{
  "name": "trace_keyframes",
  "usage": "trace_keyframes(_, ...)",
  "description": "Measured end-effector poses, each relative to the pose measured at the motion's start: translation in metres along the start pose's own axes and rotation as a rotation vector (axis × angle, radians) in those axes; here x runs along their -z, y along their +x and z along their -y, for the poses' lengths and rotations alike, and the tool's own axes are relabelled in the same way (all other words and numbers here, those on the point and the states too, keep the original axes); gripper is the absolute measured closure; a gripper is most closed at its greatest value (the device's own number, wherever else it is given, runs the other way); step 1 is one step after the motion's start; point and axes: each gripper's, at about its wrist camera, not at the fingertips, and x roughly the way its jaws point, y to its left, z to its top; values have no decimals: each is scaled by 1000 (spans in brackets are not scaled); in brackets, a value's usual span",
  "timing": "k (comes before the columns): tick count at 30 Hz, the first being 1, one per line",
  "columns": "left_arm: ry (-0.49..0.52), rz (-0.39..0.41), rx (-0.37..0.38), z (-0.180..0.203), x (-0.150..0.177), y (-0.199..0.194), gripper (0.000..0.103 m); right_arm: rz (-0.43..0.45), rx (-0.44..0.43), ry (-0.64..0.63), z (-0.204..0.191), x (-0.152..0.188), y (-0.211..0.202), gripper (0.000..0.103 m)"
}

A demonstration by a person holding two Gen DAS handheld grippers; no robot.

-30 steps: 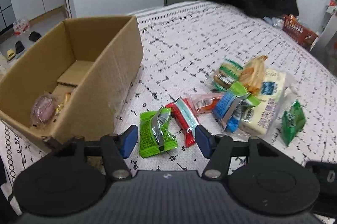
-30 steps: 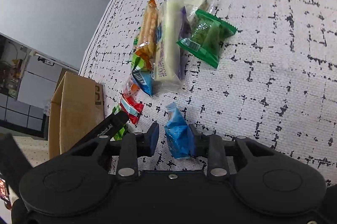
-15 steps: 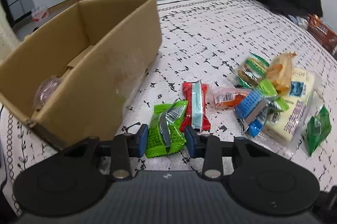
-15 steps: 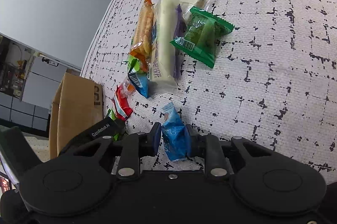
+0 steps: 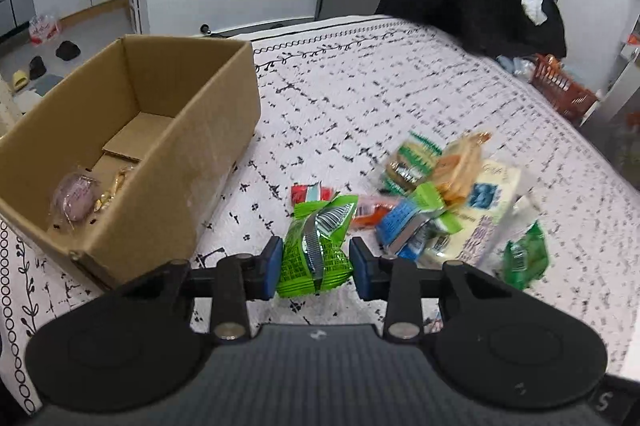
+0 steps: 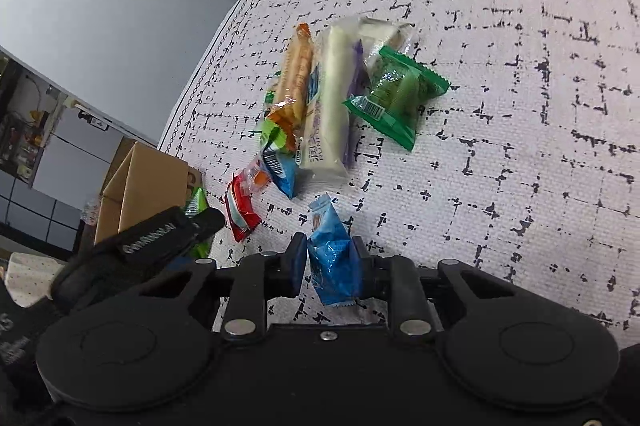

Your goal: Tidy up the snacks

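Here a bright green snack packet (image 5: 318, 246) is pinched between the blue pads of the left gripper (image 5: 316, 268); its jaws have just been closing onto it, and the packet appears lifted clear of the patterned cloth (image 5: 360, 97). Just beyond it a red packet (image 5: 310, 193) is seen, and further right of the jaws a heap of mixed snacks (image 5: 448, 209) is spread on the cloth. To the left of the gripper an open cardboard box (image 5: 132, 153) is set, with a pink wrapped sweet (image 5: 76, 197) lying inside. A blue snack packet (image 6: 332, 254) is clamped between the pads of the right gripper (image 6: 330, 264). Ahead of it a dark green packet (image 6: 394, 95) is laid beside a long white bar (image 6: 328, 105).
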Motion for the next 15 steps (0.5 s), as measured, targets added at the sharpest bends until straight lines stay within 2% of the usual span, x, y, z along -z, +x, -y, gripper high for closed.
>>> trace_keyframes(10,-39,21,99,-19,-15,-36,68,28,47,-28,-21,3,-21,81)
trace_keyframes(15,-51,43,146,-31,-22,-56,68,58,68,-37,-36,6,-35,85)
